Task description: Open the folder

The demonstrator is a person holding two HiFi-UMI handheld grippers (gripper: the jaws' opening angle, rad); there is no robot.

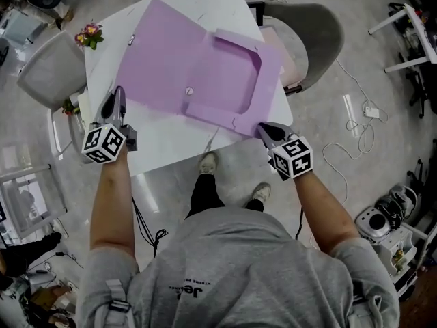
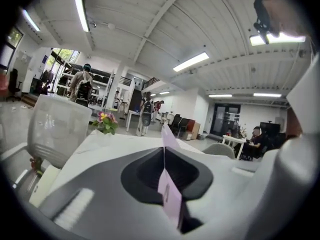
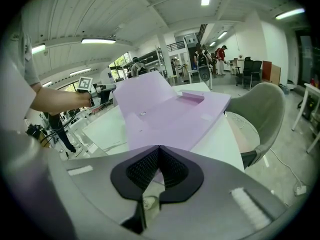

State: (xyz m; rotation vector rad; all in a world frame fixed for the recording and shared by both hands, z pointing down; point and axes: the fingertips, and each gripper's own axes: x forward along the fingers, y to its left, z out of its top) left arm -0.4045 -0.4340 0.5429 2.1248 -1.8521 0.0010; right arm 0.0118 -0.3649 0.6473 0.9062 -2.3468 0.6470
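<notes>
A purple folder point(image 1: 205, 67) lies spread open on the white table point(image 1: 171, 145), its inner pocket point(image 1: 235, 74) facing up. My left gripper point(image 1: 117, 98) is at the folder's left corner, shut on the cover. In the left gripper view the thin purple cover point(image 2: 170, 194) runs edge-on between the closed jaws of the left gripper point(image 2: 164, 151). My right gripper point(image 1: 262, 128) is at the near right corner, shut on the folder's edge. In the right gripper view the folder point(image 3: 170, 114) stretches away from the closed tips of the right gripper point(image 3: 158, 148).
A grey chair point(image 1: 321, 33) stands at the table's right side and a white chair point(image 1: 48, 70) at its left. A small flower pot point(image 1: 89, 34) sits near the far left corner. Cables point(image 1: 358, 125) lie on the floor to the right.
</notes>
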